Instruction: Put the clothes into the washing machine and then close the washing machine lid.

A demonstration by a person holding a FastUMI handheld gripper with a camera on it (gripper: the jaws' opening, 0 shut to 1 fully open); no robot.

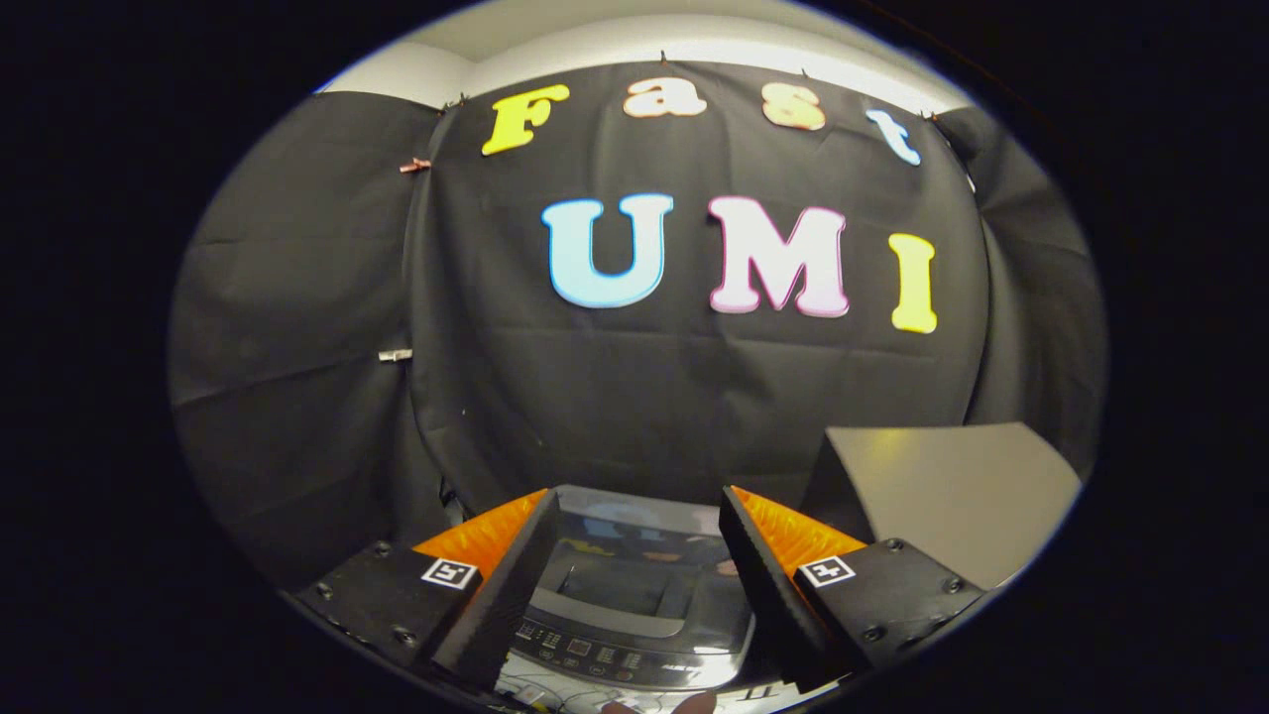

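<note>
Jaws stand spread wide apart and grasp nothing; the gripper (639, 585) hangs above the washing machine (634, 635), with the machine's top seen in the gap between the two fingers (496, 605). Washing machine lid (625, 570) lies flat over the tub, its glossy surface reflecting the booth wall. A control panel (615, 659) with small buttons runs along the machine's near edge. A grey board (952, 486) stands just right of the machine, beyond the right finger. Clothes cannot be made out.
</note>
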